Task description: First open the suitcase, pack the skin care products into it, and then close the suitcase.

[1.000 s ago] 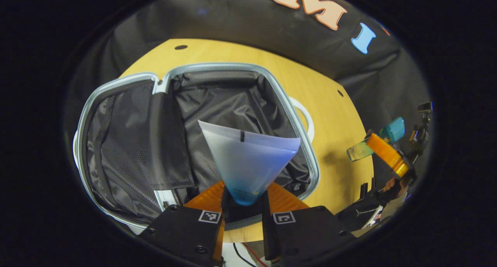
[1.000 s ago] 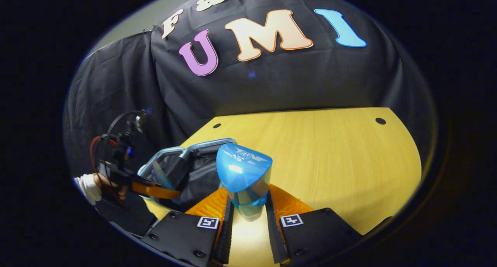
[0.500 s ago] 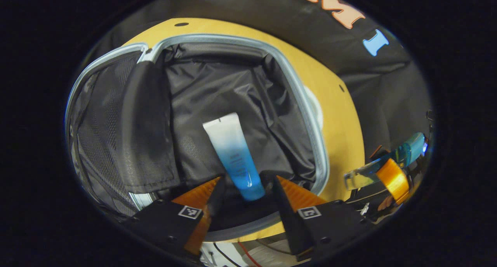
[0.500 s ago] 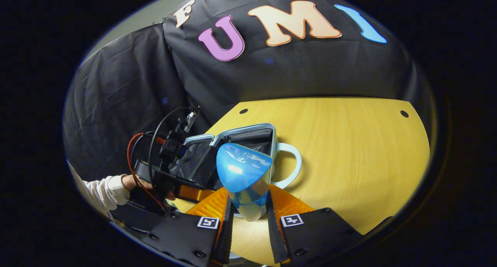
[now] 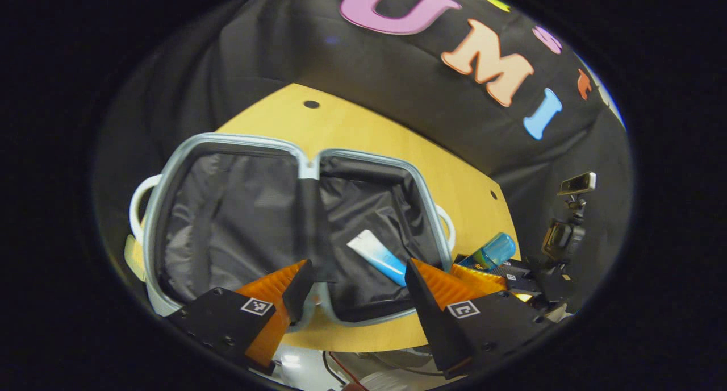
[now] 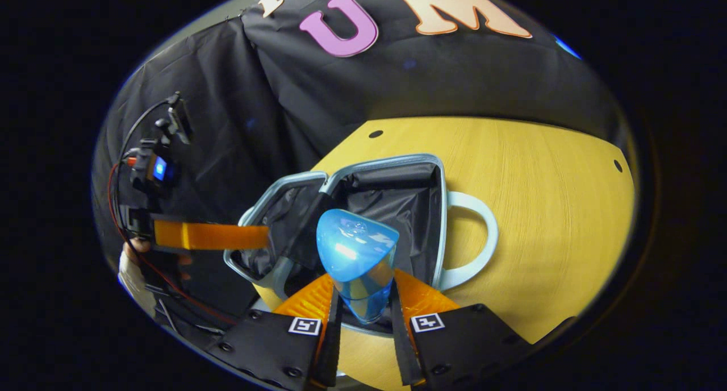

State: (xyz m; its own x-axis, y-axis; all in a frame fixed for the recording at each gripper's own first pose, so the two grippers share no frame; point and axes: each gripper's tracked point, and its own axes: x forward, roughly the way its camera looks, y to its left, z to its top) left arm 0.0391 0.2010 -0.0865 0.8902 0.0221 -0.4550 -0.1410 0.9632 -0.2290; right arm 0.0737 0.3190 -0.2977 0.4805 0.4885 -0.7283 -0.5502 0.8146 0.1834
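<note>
Suitcase (image 5: 238, 152) lies open on tabletop (image 5: 363, 129), toward its near edge. Tube (image 5: 377, 257) rests in right half. Left gripper (image 5: 352, 280) spread, empty. Right gripper (image 6: 363, 314) pinches blue bottle (image 6: 355, 254) above suitcase.

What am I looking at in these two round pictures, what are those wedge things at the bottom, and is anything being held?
Each picture comes from a camera riding on a hand-held claw that a person carries, one per hand. The wedges at the bottom are that claw's own two fingers.

In the left gripper view, the left claw is open and holds nothing. Beyond it a suitcase lies open on a wooden table, with a tube resting on the lining of its right half.

In the right gripper view, the right claw is shut on a bottle with a blue cap, held over the near edge of the same suitcase. The left claw and the hand holding it show at that view's left edge.
</note>
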